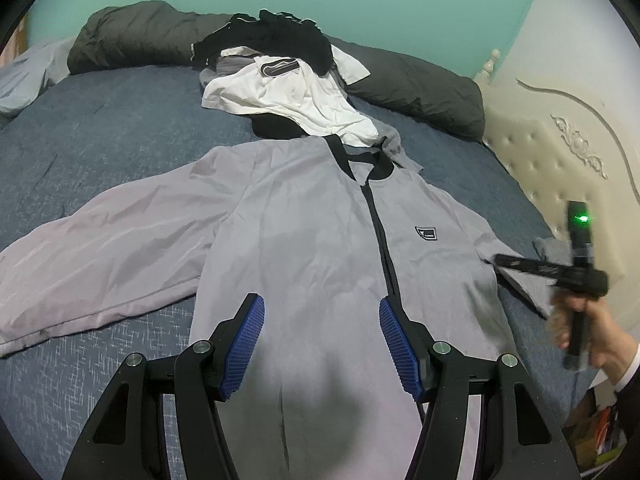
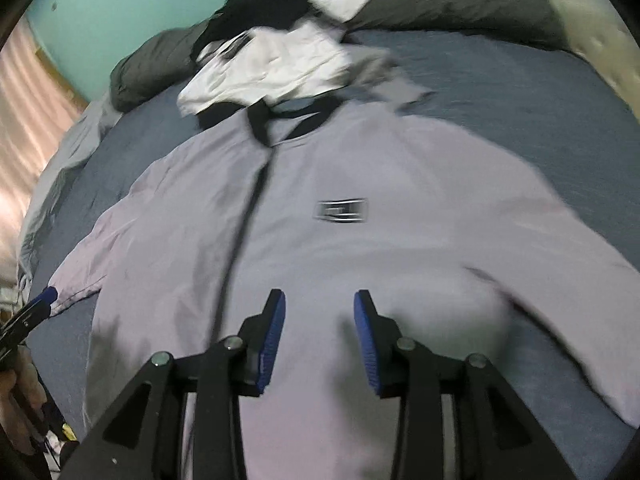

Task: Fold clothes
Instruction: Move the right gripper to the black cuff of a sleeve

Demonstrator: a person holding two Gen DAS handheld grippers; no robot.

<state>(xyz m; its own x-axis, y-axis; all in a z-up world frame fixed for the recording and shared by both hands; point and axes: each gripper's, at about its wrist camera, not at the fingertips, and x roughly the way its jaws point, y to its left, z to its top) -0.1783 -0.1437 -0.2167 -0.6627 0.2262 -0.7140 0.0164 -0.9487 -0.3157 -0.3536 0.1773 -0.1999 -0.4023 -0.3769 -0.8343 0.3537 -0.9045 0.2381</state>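
A light grey zip jacket with a black collar and a small chest patch lies flat, front up, on the blue bed cover; it also fills the right wrist view. Its one sleeve spreads out to the left. My left gripper hovers open and empty above the jacket's lower front. My right gripper is open and empty above the jacket's lower front, right of the zip; it also shows, blurred, at the jacket's right sleeve in the left wrist view.
A pile of white and black clothes lies beyond the collar, with dark grey pillows behind. A cream padded headboard stands at the right. The blue bed cover is bare at the left.
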